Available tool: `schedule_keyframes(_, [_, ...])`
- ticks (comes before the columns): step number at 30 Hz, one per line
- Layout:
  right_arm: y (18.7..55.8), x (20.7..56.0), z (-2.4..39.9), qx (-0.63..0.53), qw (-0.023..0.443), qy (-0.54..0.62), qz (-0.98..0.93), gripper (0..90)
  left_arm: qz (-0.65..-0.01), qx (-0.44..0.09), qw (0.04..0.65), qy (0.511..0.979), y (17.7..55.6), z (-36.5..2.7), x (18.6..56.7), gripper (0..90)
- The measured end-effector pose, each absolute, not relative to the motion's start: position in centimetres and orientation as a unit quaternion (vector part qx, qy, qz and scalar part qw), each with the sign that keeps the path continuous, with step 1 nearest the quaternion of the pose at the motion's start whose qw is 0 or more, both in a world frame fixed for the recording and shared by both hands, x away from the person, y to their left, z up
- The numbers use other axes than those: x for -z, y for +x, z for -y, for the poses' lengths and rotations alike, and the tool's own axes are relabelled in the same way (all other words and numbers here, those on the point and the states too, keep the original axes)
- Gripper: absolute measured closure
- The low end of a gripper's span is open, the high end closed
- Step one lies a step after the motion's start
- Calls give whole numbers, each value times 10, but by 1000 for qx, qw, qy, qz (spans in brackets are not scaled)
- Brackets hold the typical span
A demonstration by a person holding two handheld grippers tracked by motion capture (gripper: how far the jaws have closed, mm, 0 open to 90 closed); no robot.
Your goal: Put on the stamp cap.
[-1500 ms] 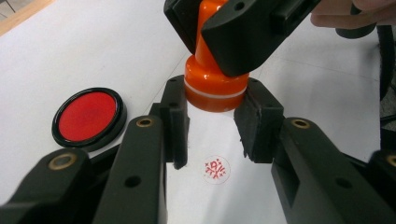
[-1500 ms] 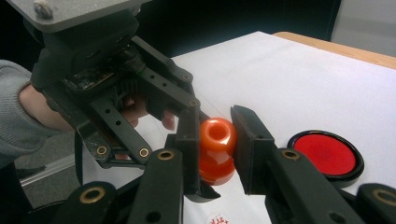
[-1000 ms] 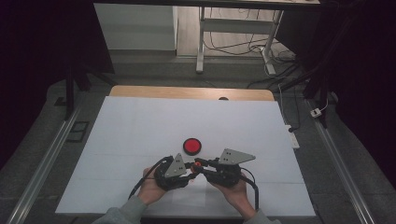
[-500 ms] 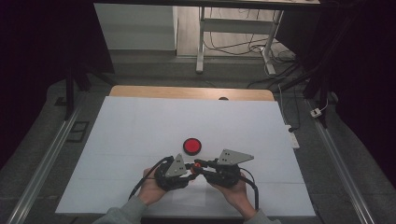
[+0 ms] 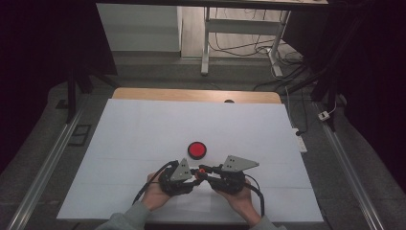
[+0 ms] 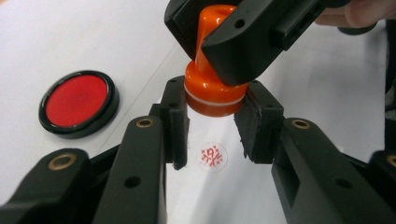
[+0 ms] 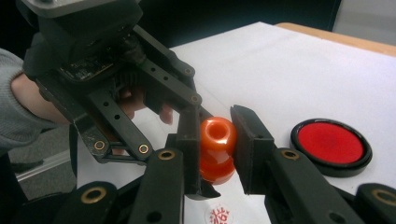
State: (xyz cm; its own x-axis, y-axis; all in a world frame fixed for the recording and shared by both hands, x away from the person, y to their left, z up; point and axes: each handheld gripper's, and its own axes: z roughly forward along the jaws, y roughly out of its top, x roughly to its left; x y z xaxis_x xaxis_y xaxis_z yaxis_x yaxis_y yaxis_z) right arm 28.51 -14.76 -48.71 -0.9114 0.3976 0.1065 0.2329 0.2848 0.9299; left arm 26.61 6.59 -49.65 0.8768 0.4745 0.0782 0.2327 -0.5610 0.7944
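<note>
A small orange stamp (image 6: pixel 215 88) hangs just above the white sheet (image 5: pixel 143 134), and both grippers hold it. My left gripper (image 6: pixel 215 109) is shut on its wide base. My right gripper (image 7: pixel 217 135) is shut on its rounded handle (image 7: pixel 217 133) and shows as the upper black jaws (image 6: pixel 229 42) in the left gripper view. A round red stamped mark (image 6: pixel 212 156) lies on the paper right under the stamp. In the high view the two grippers (image 5: pixel 196 173) (image 5: pixel 206 172) meet tip to tip near the table's front, with the stamp (image 5: pixel 201 170) between them.
A round red ink pad (image 5: pixel 197 150) with a black rim lies open on the sheet just beyond the grippers. It is also close by in both gripper views (image 6: pixel 77 102) (image 7: pixel 330 144). The wooden table edge (image 5: pixel 191 95) runs along the far side.
</note>
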Motion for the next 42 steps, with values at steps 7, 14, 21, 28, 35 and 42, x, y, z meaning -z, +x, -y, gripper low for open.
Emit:
schedule_keyframes(7, [286,482,149,-567,80,193,-797,723,-204,-152,436,863,266,-66,497,643])
schedule_keyframes(14, [285,481,149,-567,91,191,-796,722,-216,-149,438,860,269,-68,498,539])
schedule_keyframes(21, [287,479,153,-571,97,197,-791,722,-229,-142,434,859,271,-74,498,411])
schedule_keyframes(28, [291,477,160,-572,106,206,-787,722,-250,-143,441,850,271,-89,494,344])
schedule_keyframes(35, [294,475,165,-566,118,212,-788,722,-264,-145,444,844,266,-110,490,317])
schedule_keyframes(42, [297,473,172,-564,128,221,-785,721,-279,-148,445,838,259,-138,488,317])
